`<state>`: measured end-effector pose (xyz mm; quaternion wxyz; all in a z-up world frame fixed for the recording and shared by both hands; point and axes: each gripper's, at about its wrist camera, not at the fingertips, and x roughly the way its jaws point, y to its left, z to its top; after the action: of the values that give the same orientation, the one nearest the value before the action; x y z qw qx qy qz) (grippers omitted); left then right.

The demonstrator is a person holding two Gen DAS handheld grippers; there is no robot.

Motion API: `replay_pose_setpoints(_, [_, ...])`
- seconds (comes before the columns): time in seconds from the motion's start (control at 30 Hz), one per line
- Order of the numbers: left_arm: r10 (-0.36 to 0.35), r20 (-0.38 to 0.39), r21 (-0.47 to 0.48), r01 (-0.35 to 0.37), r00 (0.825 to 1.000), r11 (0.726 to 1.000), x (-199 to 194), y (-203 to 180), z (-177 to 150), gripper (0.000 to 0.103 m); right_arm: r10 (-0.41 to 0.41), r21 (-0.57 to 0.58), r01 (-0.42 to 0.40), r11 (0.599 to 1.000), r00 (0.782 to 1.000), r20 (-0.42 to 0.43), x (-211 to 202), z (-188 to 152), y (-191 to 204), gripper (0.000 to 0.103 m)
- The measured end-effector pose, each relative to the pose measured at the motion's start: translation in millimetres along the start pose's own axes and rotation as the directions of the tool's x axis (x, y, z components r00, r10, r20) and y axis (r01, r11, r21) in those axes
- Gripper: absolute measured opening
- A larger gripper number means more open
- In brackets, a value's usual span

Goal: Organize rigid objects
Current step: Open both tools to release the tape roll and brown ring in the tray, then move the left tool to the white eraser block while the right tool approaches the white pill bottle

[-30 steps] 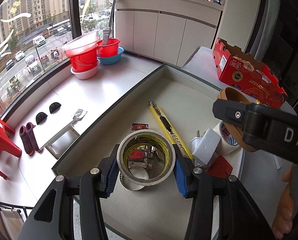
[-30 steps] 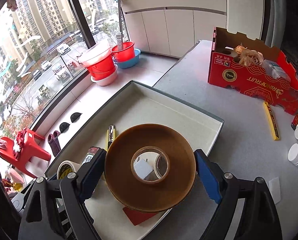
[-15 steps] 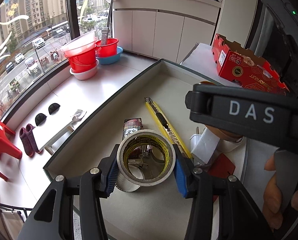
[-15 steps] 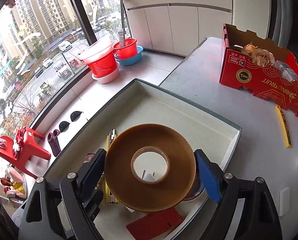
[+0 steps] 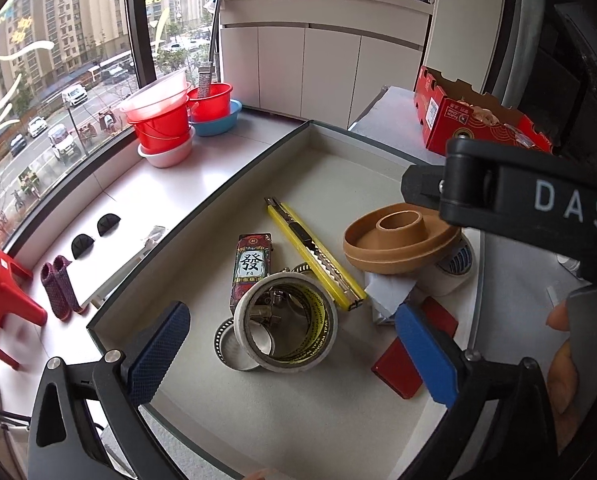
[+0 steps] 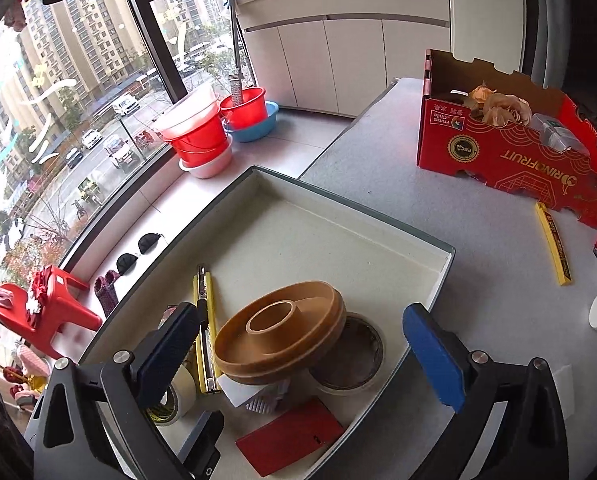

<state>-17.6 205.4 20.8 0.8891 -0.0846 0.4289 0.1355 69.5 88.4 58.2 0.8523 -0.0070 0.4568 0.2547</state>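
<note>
Left jaws: our left gripper (image 5: 286, 344) has just been opening, and its blue pads now stand spread wide. The white roll of tape with yellow print inside (image 5: 285, 322) sits between them, but the pads do not touch it.
White tape roll: it rests inside the shallow grey tray with a pale floor (image 5: 330, 168), leaning on a small round metal lid (image 5: 231, 347). We think it is light and stiff. We would take it across its outer sides, where the pads can press flat.
Card box: a small red box with a big Chinese sign (image 5: 251, 266) lies just behind the white roll.
Yellow knife: a long yellow box cutter (image 5: 313, 254) lies on the tray floor, between the card box and the brown roll.
Brown tape roll: a big, flat, brown roll of packing tape (image 6: 280, 338) sits tilted on top of other things in the tray, partly on another white tape roll (image 6: 354, 354). We think it is heavy and smooth, so it could slide off. We would hold it across its wide rim.
Right jaws: our right gripper (image 6: 300, 358) has also just been opening. Its pads are spread wide, and the brown roll lies loose between them.
Bench: a red cardboard fruit box (image 6: 510, 156) stands on the grey bench (image 6: 398, 184), well apart from the tray.
</note>
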Motion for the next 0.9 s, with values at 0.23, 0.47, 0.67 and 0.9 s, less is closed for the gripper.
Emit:
replay_pose_setpoints(0.23, [-0.135,-0.004,0.022,0.135,0.991,0.991,-28,-29,-1,0.103,-0.073,0.145,0.064,0.987,0.996,0.055,-53,-35,-72,0.102])
replay_pose_setpoints(0.47, [-0.276,-0.057,0.139,0.282,0.959,0.949,-50,-120,-15,0.103,-0.267,0.389,0.227,0.893,0.962,0.051,-109,-91,-177,0.102])
replay_pose_setpoints(0.67, [-0.278,-0.131,0.181,0.298,0.952,0.937,-24,-201,-21,0.103,-0.305,0.541,0.263,0.799,0.952,-0.011,-136,-134,-246,0.102])
replay_pose_setpoints(0.9, [-0.218,-0.158,0.211,0.248,0.963,0.946,23,-269,-16,0.103,-0.307,0.578,0.267,0.771,0.951,-0.030,-147,-154,-278,0.102])
